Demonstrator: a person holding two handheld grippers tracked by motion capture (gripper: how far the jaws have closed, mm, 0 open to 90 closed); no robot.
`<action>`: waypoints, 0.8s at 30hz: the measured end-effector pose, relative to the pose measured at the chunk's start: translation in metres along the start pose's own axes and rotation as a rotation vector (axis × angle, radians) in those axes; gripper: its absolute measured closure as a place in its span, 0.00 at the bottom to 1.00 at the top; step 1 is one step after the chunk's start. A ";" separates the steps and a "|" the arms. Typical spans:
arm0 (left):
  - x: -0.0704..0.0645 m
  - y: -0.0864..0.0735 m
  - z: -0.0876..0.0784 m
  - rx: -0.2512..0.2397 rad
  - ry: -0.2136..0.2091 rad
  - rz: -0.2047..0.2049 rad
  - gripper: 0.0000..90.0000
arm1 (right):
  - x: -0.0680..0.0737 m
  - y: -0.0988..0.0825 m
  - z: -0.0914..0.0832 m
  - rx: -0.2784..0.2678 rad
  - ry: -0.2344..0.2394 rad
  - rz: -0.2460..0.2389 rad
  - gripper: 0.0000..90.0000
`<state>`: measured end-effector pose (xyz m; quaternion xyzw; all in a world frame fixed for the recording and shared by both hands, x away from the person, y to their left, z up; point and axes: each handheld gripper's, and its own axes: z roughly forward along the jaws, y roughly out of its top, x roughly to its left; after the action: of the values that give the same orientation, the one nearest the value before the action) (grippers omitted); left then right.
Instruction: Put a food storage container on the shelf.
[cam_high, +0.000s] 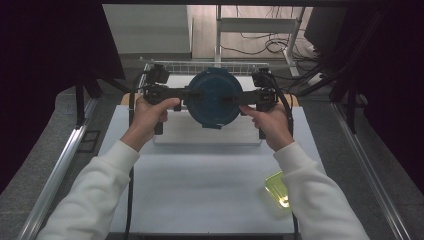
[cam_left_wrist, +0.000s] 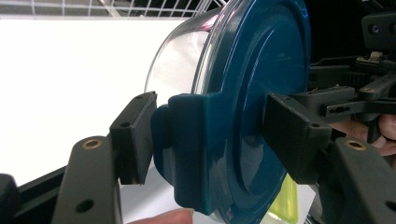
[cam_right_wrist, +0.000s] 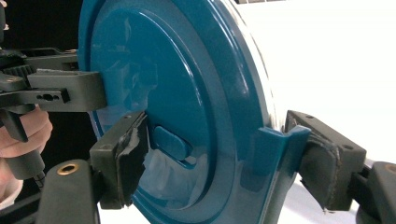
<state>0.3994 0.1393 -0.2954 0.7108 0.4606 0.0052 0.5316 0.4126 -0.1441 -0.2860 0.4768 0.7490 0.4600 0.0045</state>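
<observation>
Gripping from both sides — the left gripper (cam_left_wrist: 205, 135) has its jaws clamped across the lid's side latch and rim of the round container (cam_left_wrist: 243, 93), one pad on the glass side, the other on the blue lid face. Right gripper (cam_right_wrist: 229, 158) does the same on the opposite edge, pads pressed on the lid (cam_right_wrist: 173, 93) face and on the latch tab at the rim. Both sets of fingers are clenched on the container, nothing loose.

From the high view the container (cam_high: 214, 98) is held up between the left gripper (cam_high: 186, 93) and right gripper (cam_high: 239, 98), lid facing the camera, tipped up on edge — off the white board (cam_high: 210, 132) below it. Wire rack (cam_high: 200, 66) sits just behind. A yellow-green sponge-like piece (cam_high: 278, 191) lies on the white table (cam_high: 200, 190) near the person's right sleeve (cam_high: 315, 200), well apart from the container.
</observation>
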 end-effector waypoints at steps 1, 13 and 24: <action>0.001 0.002 0.000 -0.006 0.002 -0.002 0.41 | 0.000 0.003 0.001 0.000 0.001 0.001 0.25; 0.017 0.025 0.008 -0.005 0.001 -0.014 0.41 | -0.009 0.031 0.011 0.007 0.001 -0.003 0.26; 0.039 0.043 0.024 -0.004 -0.013 -0.070 0.41 | -0.024 0.061 0.027 0.042 -0.007 -0.003 0.26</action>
<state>0.4616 0.1462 -0.2916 0.6930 0.4820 -0.0170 0.5359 0.4811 -0.1358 -0.2696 0.4772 0.7593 0.4424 -0.0019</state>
